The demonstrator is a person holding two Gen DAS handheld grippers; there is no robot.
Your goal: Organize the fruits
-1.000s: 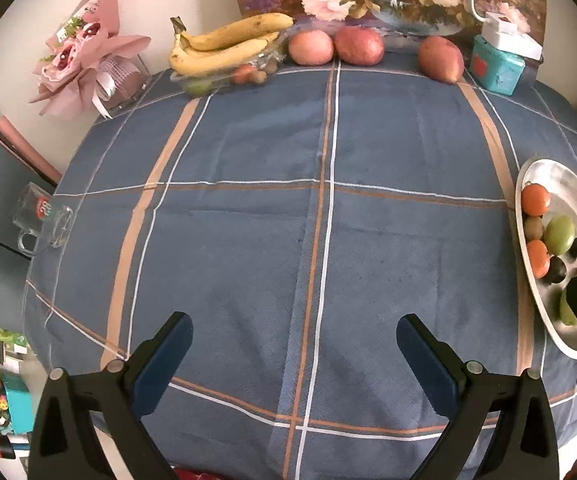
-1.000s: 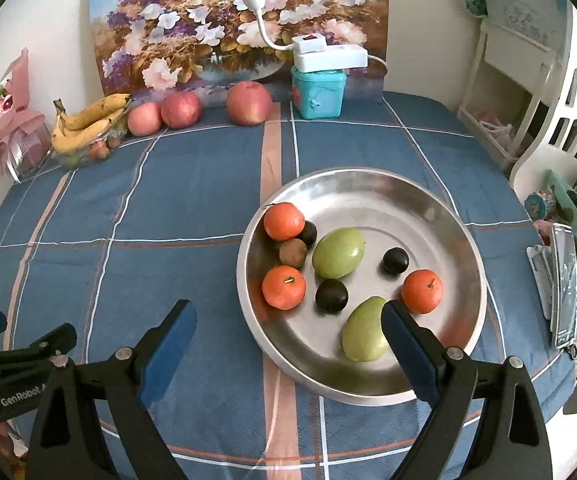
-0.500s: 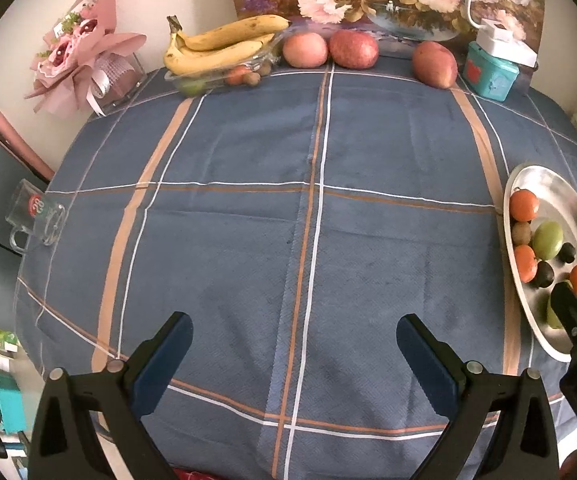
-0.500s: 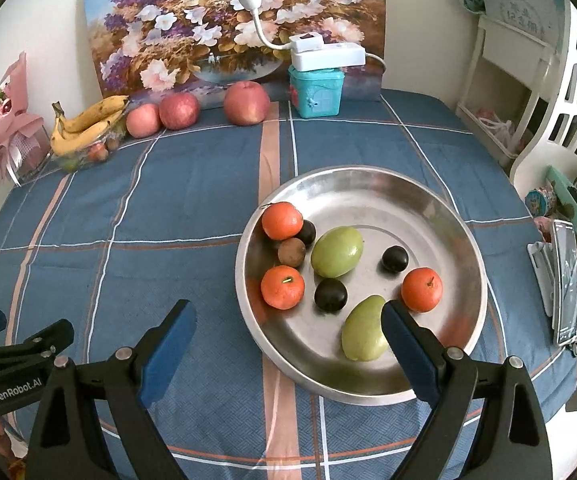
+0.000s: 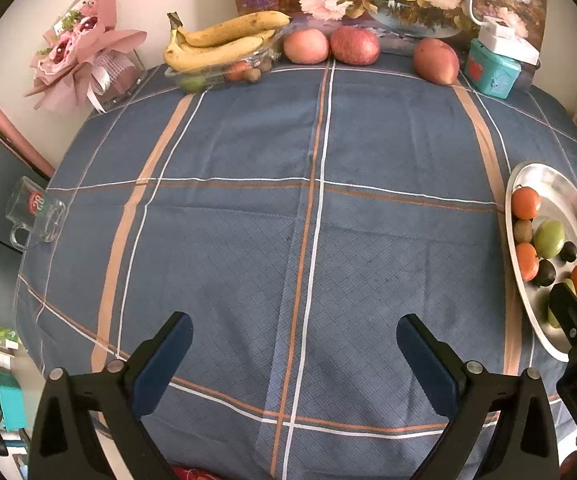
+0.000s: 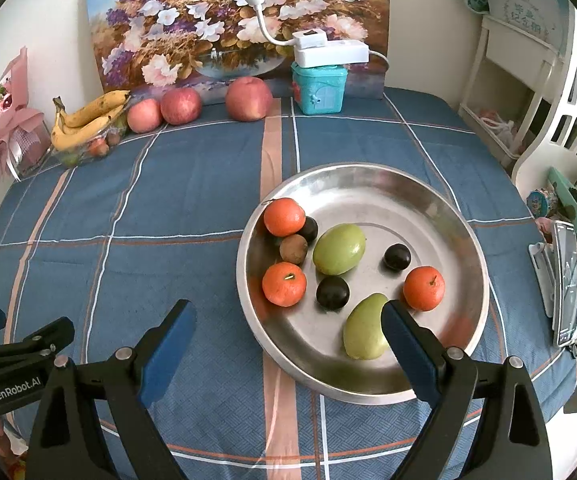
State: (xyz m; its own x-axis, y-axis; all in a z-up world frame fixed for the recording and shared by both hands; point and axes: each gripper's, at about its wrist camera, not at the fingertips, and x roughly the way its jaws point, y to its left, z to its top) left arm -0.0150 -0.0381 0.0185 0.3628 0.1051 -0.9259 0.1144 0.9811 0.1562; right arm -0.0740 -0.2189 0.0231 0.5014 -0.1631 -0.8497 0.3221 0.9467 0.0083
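Observation:
A steel plate (image 6: 440, 208) on the blue checked tablecloth holds three oranges (image 6: 284, 217), two green mangoes (image 6: 339, 249), dark plums (image 6: 332, 293) and a small brown fruit (image 6: 293, 249). My right gripper (image 6: 288, 328) hovers open over the plate's near rim, nothing between its fingers. My left gripper (image 5: 294, 344) hangs open above bare cloth, the plate (image 5: 560, 188) at its right edge. At the table's back lie bananas (image 5: 220, 42) on a clear tray and three red apples (image 5: 354, 45).
A teal box (image 6: 318, 86) with a white power strip on top stands at the back by a flower painting. A pink bouquet (image 5: 76, 56) sits at the back left, a glass mug (image 5: 34, 214) at the left table edge. White furniture and clutter line the right side.
Between the oldest frame and half a second ago the left view shifted slightly, so the table looks a little farther off. Since then nothing has moved, and both grippers stay open.

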